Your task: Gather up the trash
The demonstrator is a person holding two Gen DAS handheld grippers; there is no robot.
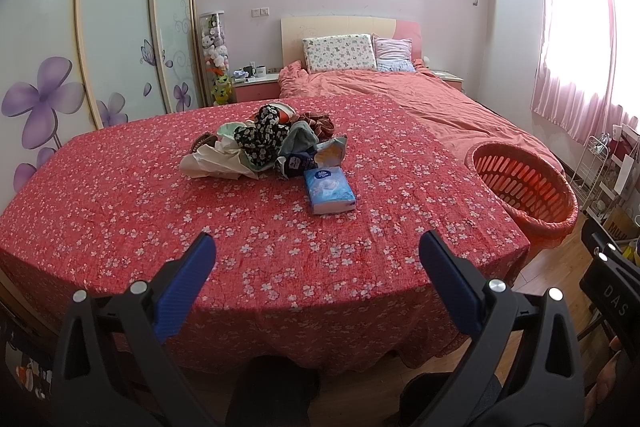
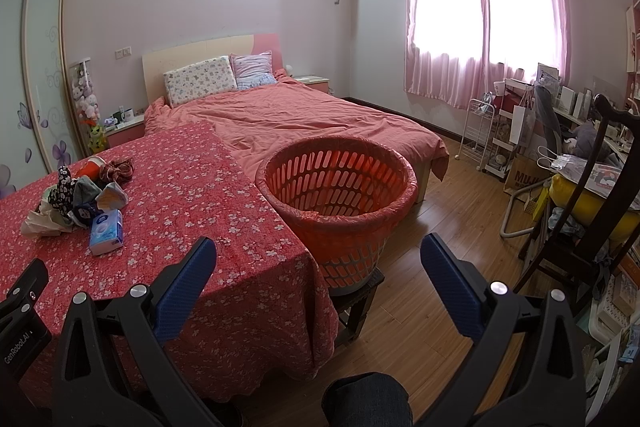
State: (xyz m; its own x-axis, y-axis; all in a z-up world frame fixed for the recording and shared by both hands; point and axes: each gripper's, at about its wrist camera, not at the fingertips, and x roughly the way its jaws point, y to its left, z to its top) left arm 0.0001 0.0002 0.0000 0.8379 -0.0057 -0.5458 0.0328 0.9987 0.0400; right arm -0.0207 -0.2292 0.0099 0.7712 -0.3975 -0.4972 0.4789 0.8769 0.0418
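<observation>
On the red floral tablecloth point(image 1: 120, 211), mid-table, sits a trash pile point(image 1: 260, 143): crumpled paper, wrappers, dark floral fabric, all touching. Blue tissue pack point(image 1: 329, 191) lies just near-right of the pile, apart from it. Left gripper point(image 1: 316, 251) hovers over the near table edge, jaws spread wide, holding nothing. Orange basket point(image 2: 340, 187) stands on a stool beside the table's right edge. Right gripper point(image 2: 318, 255) faces the basket, jaws spread, empty. Pink bed point(image 2: 320, 115) far behind.

Matt floral cloth point(image 1: 160, 207) over bench; slotted orange plastic basket point(image 2: 340, 187); glossy wrapped tissue pack point(image 1: 329, 191); crumpled paper point(image 1: 212, 163); polished wood floor point(image 2: 420, 307); ribbed blue pads point(image 1: 184, 287).
</observation>
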